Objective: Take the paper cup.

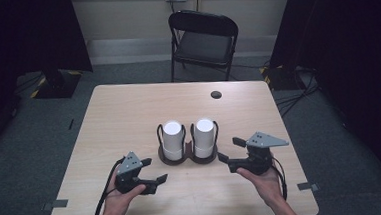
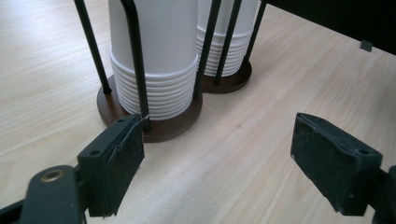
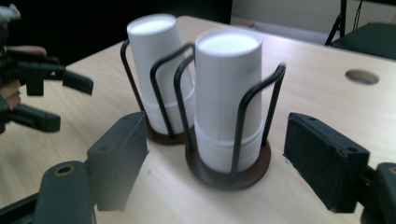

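Cup stacks: two tall stacks of white paper cups stand upside down side by side at the table's middle, the left stack [image 1: 173,138] and the right stack [image 1: 205,136], each with a long upright axis.
Holders: each stack sits in a black wire holder on a round dark-brown wooden base [image 3: 228,173]; the two bases touch, and the wire loops [image 2: 135,56] rise part of the way up the cups, leaving the tops bare.
Left side: the left gripper [image 1: 155,172] hangs low over the table, just beside and nearer the person than the left stack; in the left gripper view its near pad [image 2: 122,161] lies just in front of that base, not touching it.
Left jaws: wide apart, nothing between them.
Right side: the right gripper [image 1: 231,150] sits just beside the right stack, on its right and slightly nearer the person, raised off the table and pointing at it.
Right jaws: apart, no cup between the pads [image 3: 322,156]; the right stack stands ahead of the gap.
Key relation: each stack lies forward and inward of its own hand, so the right gripper is nearer the right stack.
Judgement: a grip would likely go above the wires.
Table: pale wooden table [image 1: 128,106], a round cable hole [image 1: 216,94] toward the far edge.
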`<state>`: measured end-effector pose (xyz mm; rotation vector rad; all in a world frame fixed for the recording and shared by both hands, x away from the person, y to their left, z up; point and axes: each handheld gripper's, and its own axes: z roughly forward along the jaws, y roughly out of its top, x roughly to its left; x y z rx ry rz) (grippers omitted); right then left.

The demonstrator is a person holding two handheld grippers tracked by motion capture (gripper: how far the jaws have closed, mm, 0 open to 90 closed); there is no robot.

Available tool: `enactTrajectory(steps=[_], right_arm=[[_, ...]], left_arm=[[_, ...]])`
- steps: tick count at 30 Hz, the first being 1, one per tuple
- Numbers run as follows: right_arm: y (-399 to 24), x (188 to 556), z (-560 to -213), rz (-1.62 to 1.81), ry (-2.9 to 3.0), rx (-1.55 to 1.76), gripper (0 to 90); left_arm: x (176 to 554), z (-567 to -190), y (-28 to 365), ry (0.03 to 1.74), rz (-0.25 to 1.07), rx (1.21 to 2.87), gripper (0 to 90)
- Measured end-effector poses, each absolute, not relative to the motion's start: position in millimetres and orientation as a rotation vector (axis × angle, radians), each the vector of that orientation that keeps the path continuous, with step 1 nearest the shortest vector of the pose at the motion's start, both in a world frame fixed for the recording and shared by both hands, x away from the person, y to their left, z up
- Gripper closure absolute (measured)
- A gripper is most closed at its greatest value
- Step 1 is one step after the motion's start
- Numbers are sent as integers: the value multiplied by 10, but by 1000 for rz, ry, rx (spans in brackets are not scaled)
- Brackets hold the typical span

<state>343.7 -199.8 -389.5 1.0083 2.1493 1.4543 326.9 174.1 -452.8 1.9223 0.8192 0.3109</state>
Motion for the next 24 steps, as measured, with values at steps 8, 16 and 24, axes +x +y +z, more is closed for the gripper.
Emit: enactTrajectory(steps=[8,16,24], right_arm=[[-1910,3649,-3755,1454,2156,957,214],[-1842,3792,-3656,1458,2157,923,209],[-1717,3885,-3575,1454,2165,885,208]], left_arm=[[3264,-4568,1684,811,304,1945,180],[3267,-4589,1668,817,295,1942,193],[3251,-4591,1623,796,280,1948,201]])
